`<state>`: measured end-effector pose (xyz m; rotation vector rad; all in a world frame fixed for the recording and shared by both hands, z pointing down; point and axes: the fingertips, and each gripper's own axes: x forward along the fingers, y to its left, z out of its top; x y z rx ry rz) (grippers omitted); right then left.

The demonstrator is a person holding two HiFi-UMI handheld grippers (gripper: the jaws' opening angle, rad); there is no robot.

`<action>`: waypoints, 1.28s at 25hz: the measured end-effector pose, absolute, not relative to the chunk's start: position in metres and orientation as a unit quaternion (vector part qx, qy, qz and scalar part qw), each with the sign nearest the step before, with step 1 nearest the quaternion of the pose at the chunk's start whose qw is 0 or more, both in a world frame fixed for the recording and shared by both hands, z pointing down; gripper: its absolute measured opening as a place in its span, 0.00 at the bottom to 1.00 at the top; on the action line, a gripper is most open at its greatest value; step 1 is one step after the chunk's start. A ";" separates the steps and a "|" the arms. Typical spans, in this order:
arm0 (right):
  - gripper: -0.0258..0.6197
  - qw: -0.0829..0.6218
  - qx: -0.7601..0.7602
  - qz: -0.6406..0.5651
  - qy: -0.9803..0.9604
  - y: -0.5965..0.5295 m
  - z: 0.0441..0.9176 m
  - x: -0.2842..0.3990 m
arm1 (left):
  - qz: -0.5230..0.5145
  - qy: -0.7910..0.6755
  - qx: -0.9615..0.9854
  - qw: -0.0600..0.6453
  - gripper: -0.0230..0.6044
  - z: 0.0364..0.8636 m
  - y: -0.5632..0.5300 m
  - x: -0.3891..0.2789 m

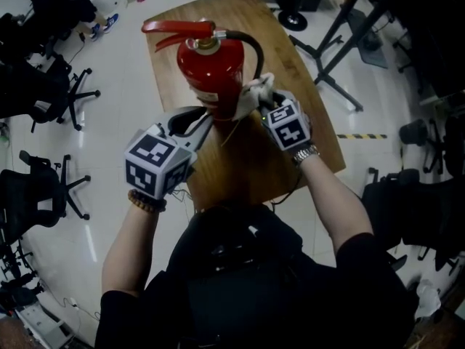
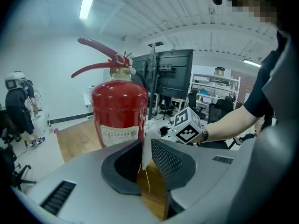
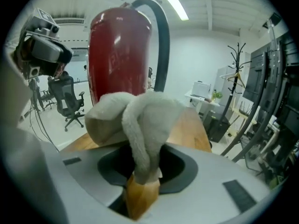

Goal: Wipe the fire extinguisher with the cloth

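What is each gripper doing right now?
Left gripper: closed, pinching a thin edge of the cloth.
Right gripper: closed on the bunched cloth.

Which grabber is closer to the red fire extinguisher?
Right. The right gripper holds the cloth against the fire extinguisher; the left gripper sits slightly back, low by its base, pinching the cloth's edge.

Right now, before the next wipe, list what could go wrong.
1. The upright red metal fire extinguisher stands unsteadied on the brown wooden table; left claw and right claw both grip the white fluffy cloth, so a sideways push might tip it.
2. The left claw pinches only a thin cloth edge, which could slip out.
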<state>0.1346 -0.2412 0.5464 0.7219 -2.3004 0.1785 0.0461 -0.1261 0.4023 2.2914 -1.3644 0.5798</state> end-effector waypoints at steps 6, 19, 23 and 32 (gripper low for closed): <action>0.24 0.382 0.261 0.080 -0.883 -0.239 0.580 0.127 | 0.219 -0.493 0.814 0.216 0.11 0.413 -0.127 0.046; 0.24 0.428 0.235 0.108 -0.866 -0.234 0.634 0.135 | 0.230 -0.500 0.801 0.234 0.11 0.429 -0.133 0.049; 0.24 0.437 0.236 0.121 -0.859 -0.231 0.644 0.149 | 0.230 -0.500 0.801 0.235 0.11 0.431 -0.135 0.052; 0.24 0.446 0.247 0.138 -0.849 -0.231 0.646 0.182 | 0.224 -0.496 0.805 0.235 0.11 0.433 -0.136 0.067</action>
